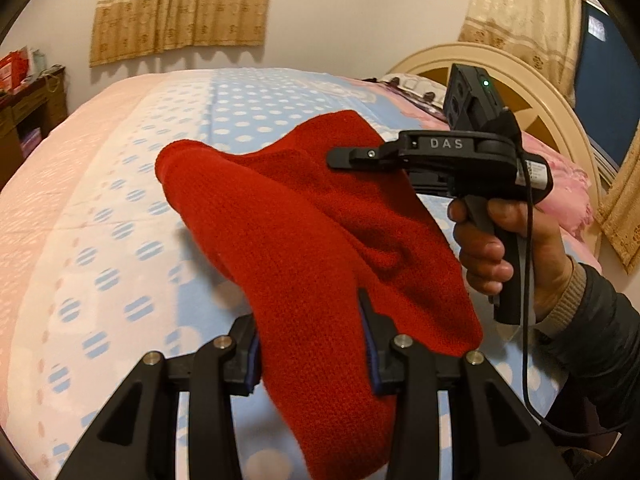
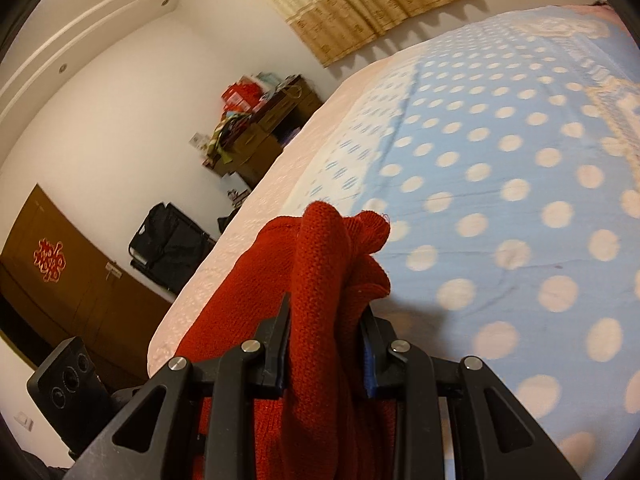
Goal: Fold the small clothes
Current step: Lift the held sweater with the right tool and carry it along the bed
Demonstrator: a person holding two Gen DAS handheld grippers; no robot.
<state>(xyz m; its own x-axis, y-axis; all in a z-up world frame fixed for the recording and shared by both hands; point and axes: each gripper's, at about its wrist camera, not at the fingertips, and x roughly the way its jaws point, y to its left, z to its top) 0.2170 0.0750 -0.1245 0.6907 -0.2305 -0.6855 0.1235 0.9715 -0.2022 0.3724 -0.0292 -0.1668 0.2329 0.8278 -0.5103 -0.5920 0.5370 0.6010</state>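
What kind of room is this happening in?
Most likely a home bedroom: a bed with a dotted blue sheet, its cream headboard behind a pink pillow, and patterned curtains.

Red knitted garment point(image 1: 304, 240), bunched, apparently lifted above the bed.

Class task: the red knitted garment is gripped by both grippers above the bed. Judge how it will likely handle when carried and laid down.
The red knitted garment looks floppy: it sags and drapes between the left gripper and right gripper. It probably won't slip, since thick knit bunches between the fingers. Likely it will crumple rather than lie flat on the bedspread, judging by its loose folds.
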